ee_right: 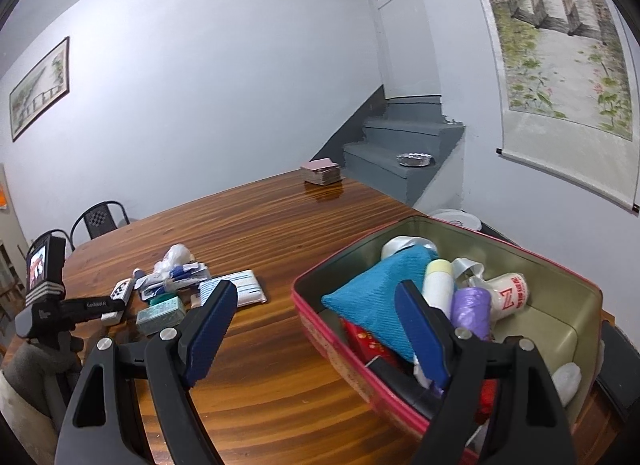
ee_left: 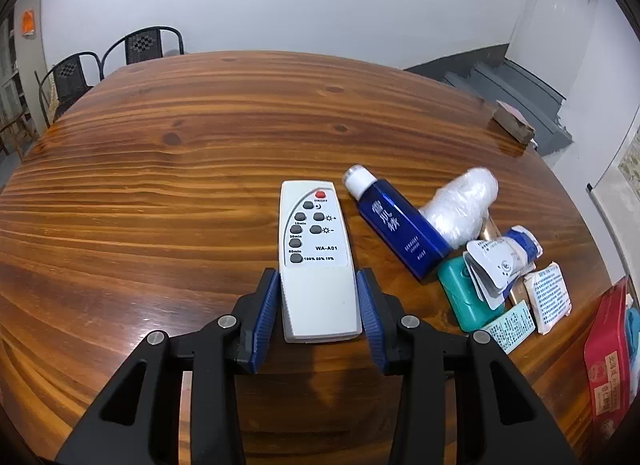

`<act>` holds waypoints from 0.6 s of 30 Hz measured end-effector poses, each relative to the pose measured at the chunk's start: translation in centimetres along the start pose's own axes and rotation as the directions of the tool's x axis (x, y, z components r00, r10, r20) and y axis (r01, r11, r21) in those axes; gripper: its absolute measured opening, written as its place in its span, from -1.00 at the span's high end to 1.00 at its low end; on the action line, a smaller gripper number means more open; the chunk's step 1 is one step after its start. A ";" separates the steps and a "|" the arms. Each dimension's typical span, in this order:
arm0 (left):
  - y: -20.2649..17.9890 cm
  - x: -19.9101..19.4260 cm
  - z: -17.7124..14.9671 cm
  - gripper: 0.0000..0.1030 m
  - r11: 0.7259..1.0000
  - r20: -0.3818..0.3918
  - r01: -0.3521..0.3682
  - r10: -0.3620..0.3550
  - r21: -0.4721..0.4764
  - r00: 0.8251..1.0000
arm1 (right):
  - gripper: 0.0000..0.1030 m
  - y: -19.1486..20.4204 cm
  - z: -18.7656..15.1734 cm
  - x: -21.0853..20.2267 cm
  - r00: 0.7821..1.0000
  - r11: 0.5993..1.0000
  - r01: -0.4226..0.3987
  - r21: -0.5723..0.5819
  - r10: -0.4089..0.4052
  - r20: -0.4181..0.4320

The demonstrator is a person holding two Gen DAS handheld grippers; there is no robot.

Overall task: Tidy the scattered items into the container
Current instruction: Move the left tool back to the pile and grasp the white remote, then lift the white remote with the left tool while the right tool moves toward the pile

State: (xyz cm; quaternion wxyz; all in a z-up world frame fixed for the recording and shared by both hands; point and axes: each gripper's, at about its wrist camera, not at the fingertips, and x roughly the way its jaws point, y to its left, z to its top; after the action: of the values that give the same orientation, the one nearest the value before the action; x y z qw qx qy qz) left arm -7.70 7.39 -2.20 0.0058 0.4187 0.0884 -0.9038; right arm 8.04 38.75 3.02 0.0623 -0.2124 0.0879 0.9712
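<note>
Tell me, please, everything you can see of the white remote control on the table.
The remote control is a flat white plastic wedge, wider at its near end. One red button sits at its far end, six dark grey ones below it, and the printing reads WA-A01. It lies face up on the wooden table, beside a blue bottle but apart from it. Its near end sits between the left claw, whose blue pads flank its sides.

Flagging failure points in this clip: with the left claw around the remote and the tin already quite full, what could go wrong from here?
1. The left claw straddles only the near end of the remote; lifted there, the long far end may droop or slip.
2. The bottle lies close beside the remote and could be knocked rolling.
3. The tin is crowded, so the remote may perch on the teal pouch instead of settling in.
</note>
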 end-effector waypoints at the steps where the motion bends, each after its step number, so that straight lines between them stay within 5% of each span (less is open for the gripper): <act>1: 0.1 -0.2 0.0 0.18 1.000 0.007 -0.003 0.003 0.003 1.000 | -0.63 0.3 -0.1 0.1 1.000 1.000 -0.005 -0.008 0.005 -0.002; 8: 0.6 -2.2 -0.3 0.18 1.000 0.029 0.025 -0.025 0.008 0.999 | -0.63 2.7 -1.0 1.3 0.994 0.995 -0.090 -0.043 0.087 -0.069; 18: 2.8 -3.1 -2.2 0.18 1.000 -0.009 0.003 -0.003 0.024 1.000 | -0.63 8.1 -2.5 5.4 0.930 0.962 -0.266 -0.068 0.238 -0.279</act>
State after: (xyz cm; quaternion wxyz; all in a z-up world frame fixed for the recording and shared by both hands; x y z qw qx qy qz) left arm -3.80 4.79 -1.75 -0.0007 0.4224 0.0783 -0.9030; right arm 2.84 30.82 -0.32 -0.0867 -0.3317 0.0712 0.9367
